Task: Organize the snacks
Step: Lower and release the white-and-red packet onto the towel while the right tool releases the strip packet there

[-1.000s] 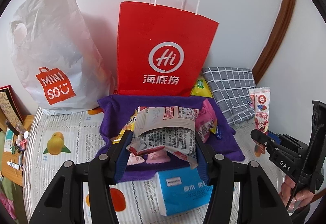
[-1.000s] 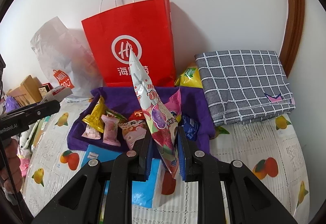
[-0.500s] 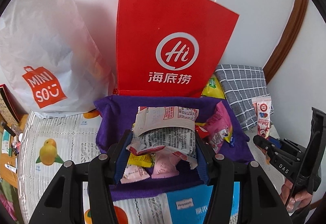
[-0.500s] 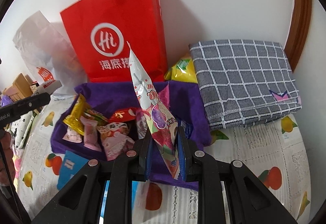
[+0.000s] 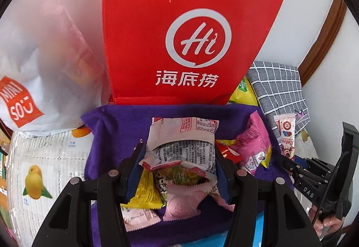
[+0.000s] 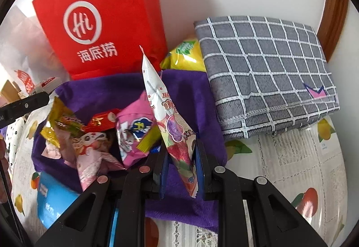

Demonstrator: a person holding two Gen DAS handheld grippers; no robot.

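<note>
My left gripper (image 5: 179, 157) is shut on a white printed snack packet (image 5: 181, 139) and holds it above the purple cloth (image 5: 112, 134). Several loose snacks lie on that cloth, among them a pink packet (image 5: 253, 148) and a yellow one (image 5: 145, 190). My right gripper (image 6: 181, 157) is shut on a long white-and-pink candy packet (image 6: 166, 112), held upright over the cloth's right part (image 6: 197, 94). The right gripper also shows at the right edge of the left wrist view (image 5: 289, 162). A red paper bag (image 5: 179, 33) stands just behind the cloth.
A white Miniso plastic bag (image 5: 33, 67) stands at the left. A folded grey checked cloth (image 6: 264, 71) lies at the right by the wall, with a yellow bag (image 6: 186, 56) beside it. A blue tissue pack (image 6: 53, 202) lies in front of the cloth.
Both grippers have moved forward toward the red bag, each still holding its packet. The bag and cloth now fill more of both views.
</note>
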